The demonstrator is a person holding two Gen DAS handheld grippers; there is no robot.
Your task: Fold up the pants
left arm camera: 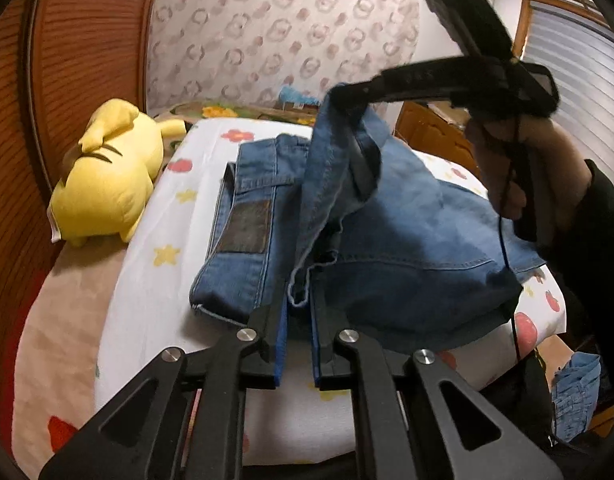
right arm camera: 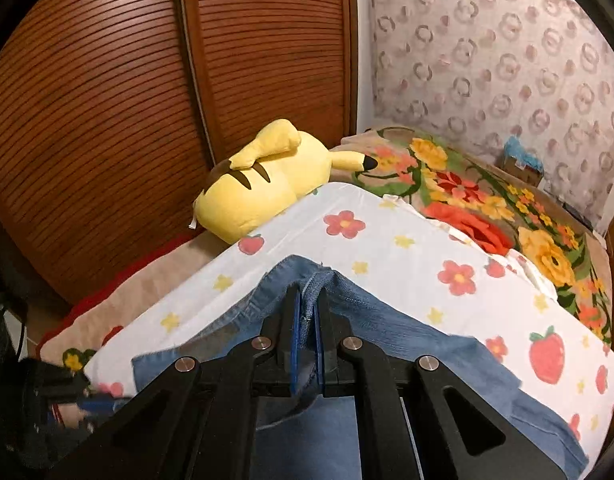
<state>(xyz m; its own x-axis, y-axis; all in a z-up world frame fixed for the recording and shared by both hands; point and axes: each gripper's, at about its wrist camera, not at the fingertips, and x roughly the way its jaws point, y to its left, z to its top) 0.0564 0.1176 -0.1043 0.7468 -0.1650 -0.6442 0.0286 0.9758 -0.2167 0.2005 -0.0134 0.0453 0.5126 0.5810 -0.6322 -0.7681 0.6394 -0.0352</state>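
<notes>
Blue jeans [left arm camera: 407,240] lie partly folded on a white flower-print sheet [left arm camera: 155,280], the waistband with its dark leather patch [left arm camera: 247,228] toward the left. My left gripper [left arm camera: 301,280] is shut on a frayed hem corner low over the sheet. My right gripper [left arm camera: 343,100], held by a hand [left arm camera: 503,160], is shut on another denim edge and lifts it above the pile. In the right wrist view the right gripper [right arm camera: 307,292] pinches that denim fold [right arm camera: 387,320], and the left gripper [right arm camera: 79,400] shows as a blur at lower left.
A yellow plush toy [right arm camera: 267,184] lies at the sheet's far left edge against brown louvred doors [right arm camera: 107,100]. A flowered blanket [right arm camera: 487,200] covers the bed beyond the sheet. Another denim piece [left arm camera: 579,396] sits low at the right.
</notes>
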